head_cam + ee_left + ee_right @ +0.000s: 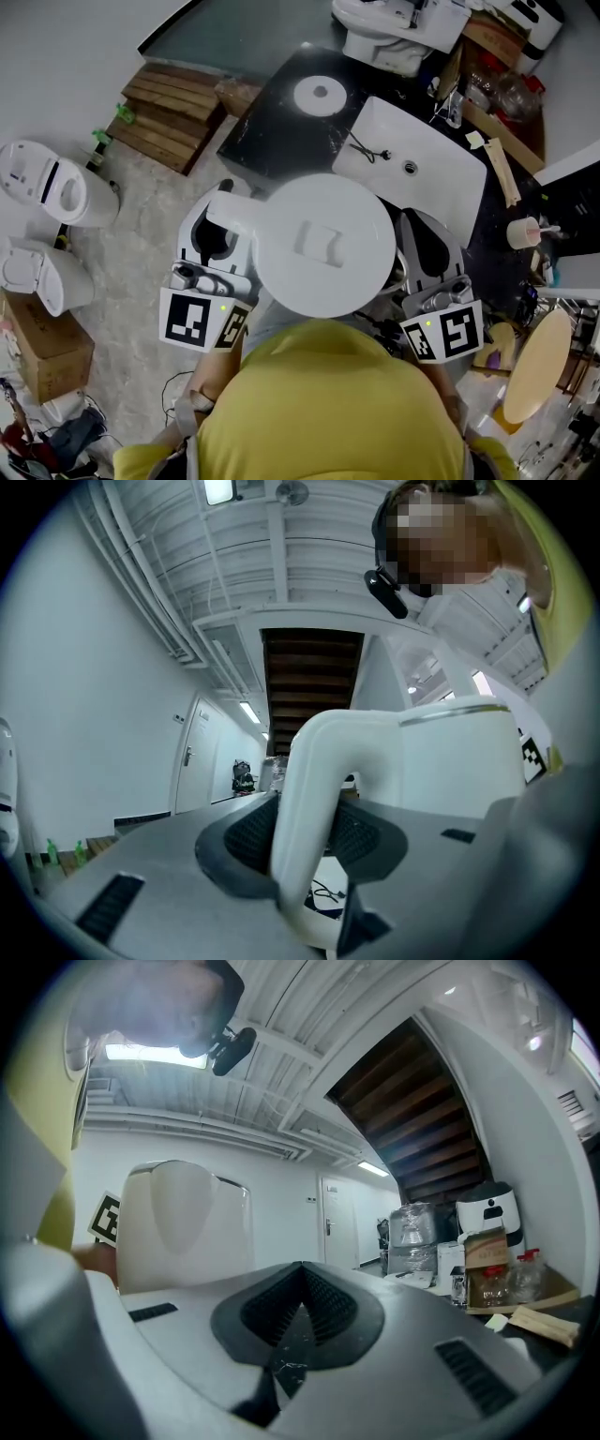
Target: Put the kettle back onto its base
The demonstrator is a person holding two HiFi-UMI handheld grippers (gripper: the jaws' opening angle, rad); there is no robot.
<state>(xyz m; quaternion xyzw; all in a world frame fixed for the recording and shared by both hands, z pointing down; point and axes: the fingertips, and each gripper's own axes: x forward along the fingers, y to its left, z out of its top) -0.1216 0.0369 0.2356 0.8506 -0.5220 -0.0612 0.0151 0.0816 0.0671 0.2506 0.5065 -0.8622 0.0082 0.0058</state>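
The left gripper clamps its jaws on the handle to keep the kettle level, with its base at twelve o'clock, while the right gripper, jaws closed on nothing, flanks the kettle at three o'clock.

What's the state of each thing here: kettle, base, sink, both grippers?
kettle: lid closed, off its base, held up by its handle
kettle base: bare, on the black countertop
sink: empty, no water seen
left gripper: shut on the kettle handle
right gripper: shut, nothing between its pads
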